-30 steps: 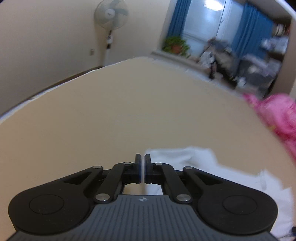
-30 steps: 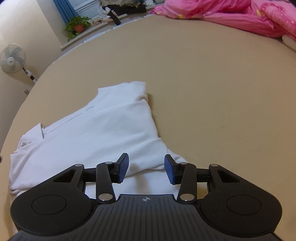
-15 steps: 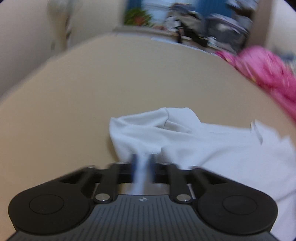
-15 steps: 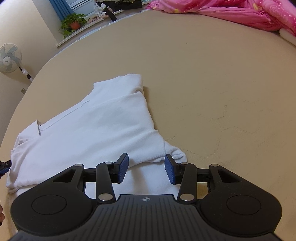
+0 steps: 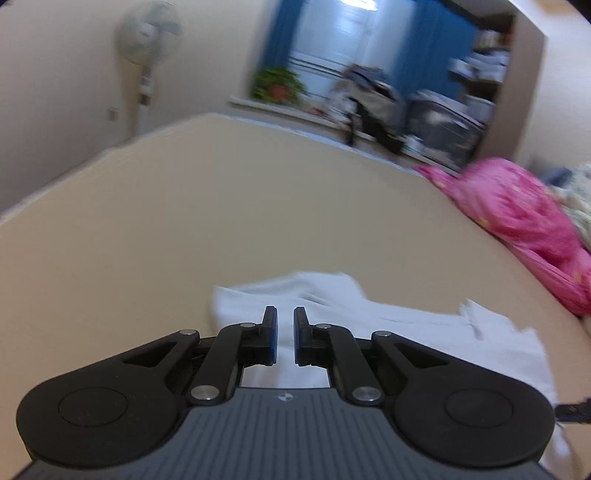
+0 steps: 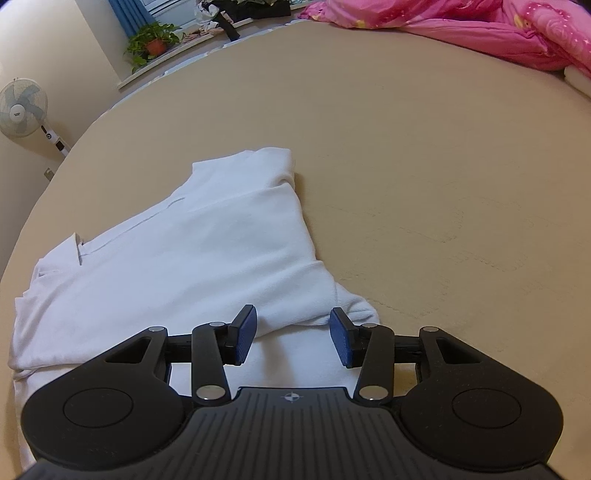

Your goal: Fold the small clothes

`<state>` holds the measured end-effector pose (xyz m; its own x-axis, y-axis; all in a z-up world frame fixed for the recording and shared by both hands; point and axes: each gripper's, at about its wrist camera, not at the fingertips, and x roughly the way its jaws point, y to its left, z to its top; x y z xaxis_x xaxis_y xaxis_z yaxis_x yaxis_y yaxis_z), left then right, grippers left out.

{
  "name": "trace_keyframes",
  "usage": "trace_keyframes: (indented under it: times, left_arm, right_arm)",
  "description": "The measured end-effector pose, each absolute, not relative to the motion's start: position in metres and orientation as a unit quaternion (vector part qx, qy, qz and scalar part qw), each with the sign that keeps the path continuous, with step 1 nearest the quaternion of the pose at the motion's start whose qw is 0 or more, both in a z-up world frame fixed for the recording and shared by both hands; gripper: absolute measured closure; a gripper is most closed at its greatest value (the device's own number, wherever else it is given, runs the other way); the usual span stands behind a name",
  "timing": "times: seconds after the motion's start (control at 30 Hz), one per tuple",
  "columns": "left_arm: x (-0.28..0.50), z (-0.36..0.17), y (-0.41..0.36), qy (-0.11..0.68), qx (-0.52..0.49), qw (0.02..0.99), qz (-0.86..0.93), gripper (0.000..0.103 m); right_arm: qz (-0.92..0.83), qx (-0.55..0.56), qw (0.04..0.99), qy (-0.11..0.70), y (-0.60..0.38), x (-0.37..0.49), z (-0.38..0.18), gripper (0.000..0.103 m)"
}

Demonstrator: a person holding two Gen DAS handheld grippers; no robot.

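The wide tan fabric-covered bed surface (image 6: 424, 155) fills most of both views; its near edge is cut off by the gripper bodies. Along its far right side lies a crumpled pink quilt (image 6: 461, 22), cropped by the frame edge in the right wrist view and smeared in the left wrist view. The left wrist view is blurred throughout, so the blue curtains (image 5: 432, 48), the clutter on the far sill and the white standing fan (image 5: 147, 37) at the far left wall are hard to make out. A potted green plant (image 6: 153, 38) stands on the far sill.

The small white cloth garment (image 6: 177, 258) lies flat on the near left part of the surface, partly folded, one sleeve end lying toward the right. Its near portion is hidden under both grippers; whether it is a shirt or another piece cannot be told.

The right gripper (image 6: 293, 338) has its blue pads spread about half way, hovering over the near hem by the sleeve end; nothing is pinched, and contact with the cloth cannot be confirmed.

The left gripper (image 5: 284, 339) has just been opening: a narrow gap now stands between its pads, over the garment's left corner, with white cloth seen through the gap but not clamped.
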<state>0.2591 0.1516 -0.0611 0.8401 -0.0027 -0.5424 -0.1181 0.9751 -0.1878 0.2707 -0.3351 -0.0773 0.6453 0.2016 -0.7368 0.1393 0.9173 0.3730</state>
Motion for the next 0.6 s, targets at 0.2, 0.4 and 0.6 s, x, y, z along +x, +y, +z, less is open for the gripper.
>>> trace_keyframes:
  times: [0.2,0.4,0.6]
  left_arm:
    - [0.284,-0.091,0.147,0.374,-0.046,0.919,0.112,0.086]
    - [0.260,-0.105,0.135,0.416,0.003,0.905,0.093,0.070]
    - [0.174,-0.042,0.118,0.318,0.016,0.946,0.065,0.070]
  right_arm:
    - [0.011,0.205,0.883,0.422,-0.338,0.269,-0.081,0.056]
    - [-0.001,0.199,0.887,0.417,-0.341,0.257,-0.088,0.058]
    - [0.012,0.178,0.911,0.371,-0.349,0.209,-0.035,0.058]
